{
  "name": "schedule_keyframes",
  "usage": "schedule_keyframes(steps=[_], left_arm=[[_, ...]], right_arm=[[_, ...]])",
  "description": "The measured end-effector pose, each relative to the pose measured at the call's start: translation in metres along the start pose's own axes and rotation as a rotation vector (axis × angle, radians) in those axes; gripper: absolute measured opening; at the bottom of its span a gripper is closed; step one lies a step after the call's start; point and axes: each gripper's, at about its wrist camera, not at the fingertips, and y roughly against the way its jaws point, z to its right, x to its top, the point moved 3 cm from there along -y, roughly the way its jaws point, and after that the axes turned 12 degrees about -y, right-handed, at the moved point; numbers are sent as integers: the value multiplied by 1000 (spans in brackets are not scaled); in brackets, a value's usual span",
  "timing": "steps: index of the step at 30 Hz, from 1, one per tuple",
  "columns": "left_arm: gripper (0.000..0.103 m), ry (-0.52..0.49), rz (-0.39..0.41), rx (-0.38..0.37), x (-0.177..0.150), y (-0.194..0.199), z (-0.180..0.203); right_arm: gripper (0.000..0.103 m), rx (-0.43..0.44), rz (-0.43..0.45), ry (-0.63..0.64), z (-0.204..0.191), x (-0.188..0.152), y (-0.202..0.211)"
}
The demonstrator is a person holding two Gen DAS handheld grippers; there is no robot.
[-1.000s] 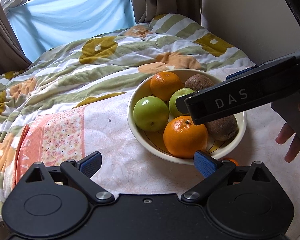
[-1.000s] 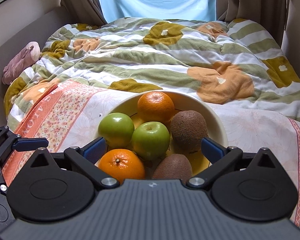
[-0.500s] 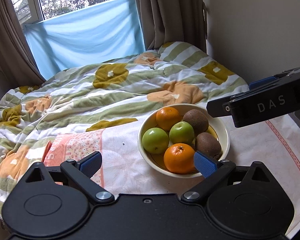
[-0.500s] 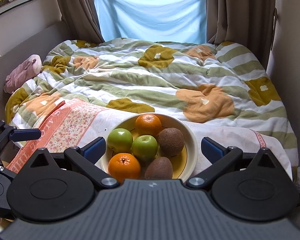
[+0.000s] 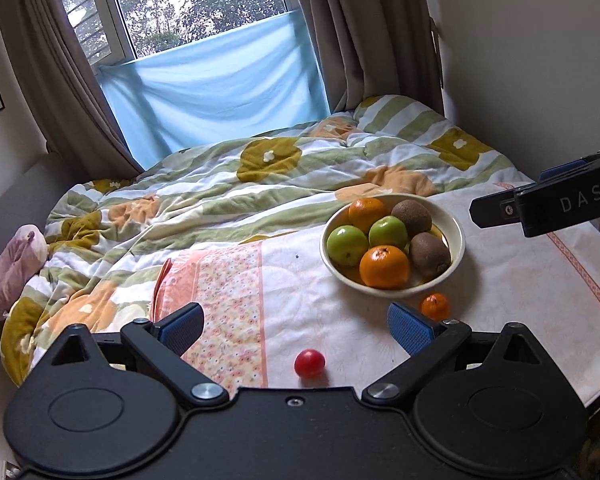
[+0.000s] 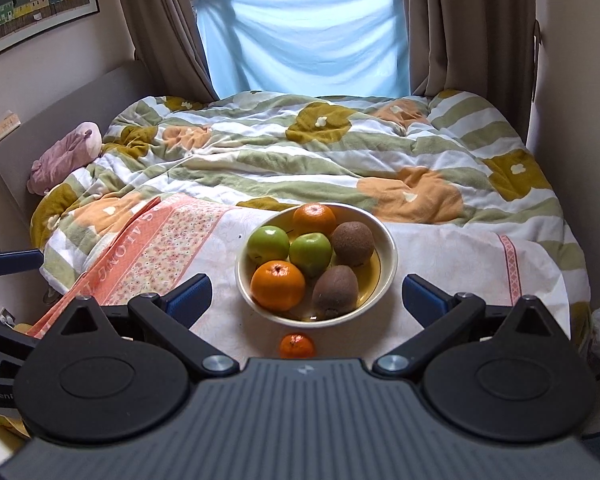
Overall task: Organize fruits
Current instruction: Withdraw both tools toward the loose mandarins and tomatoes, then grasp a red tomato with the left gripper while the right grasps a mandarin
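A cream bowl (image 5: 456, 236) (image 6: 390, 258) sits on a white cloth on the bed. It holds two oranges (image 5: 384, 266), two green apples (image 5: 347, 245) and two kiwis (image 5: 430, 250). A small mandarin (image 5: 434, 306) (image 6: 297, 346) lies on the cloth just in front of the bowl. A small red fruit (image 5: 309, 363) lies nearer, left of it. My left gripper (image 5: 296, 326) is open and empty, well back from the bowl. My right gripper (image 6: 306, 294) is open and empty, above and behind the bowl; it shows at the right edge of the left wrist view (image 5: 548, 204).
The cloth (image 5: 228, 280) has a floral orange band at its left. A rumpled striped duvet (image 6: 300, 160) covers the bed beyond. A pink soft toy (image 6: 64, 156) lies at the far left. Curtains and a window stand behind; a wall is on the right.
Both grippers have pulled back and up from the bowl. The bowl now looks smaller, and the mandarin and the red fruit have come into view.
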Motion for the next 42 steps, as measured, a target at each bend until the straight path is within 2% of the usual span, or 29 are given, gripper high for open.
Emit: schedule_keyframes(steps=[5, 7, 12, 21, 29, 38, 42], left_arm=[[99, -5, -37, -62, -34, 5, 4], [94, -13, -59, -102, -48, 3, 5], [94, -20, -88, -180, -77, -8, 2], [90, -117, -83, -260, -115, -33, 3], [81, -149, -98, -326, -140, -56, 10], [67, -94, -103, -378, -146, -69, 4], [61, -54, -149, -411, -146, -72, -1]], right_arm=[[103, -6, -16, -18, -9, -27, 8], [103, -23, -10, -10, -15, -37, 10], [103, -67, -26, -42, -31, -65, 3], [103, -142, -11, -117, -53, -109, -15], [103, -180, -58, -101, -74, -140, -38], [101, -192, -102, -123, -83, -159, -66], [98, -183, -118, -120, -87, -160, -72]])
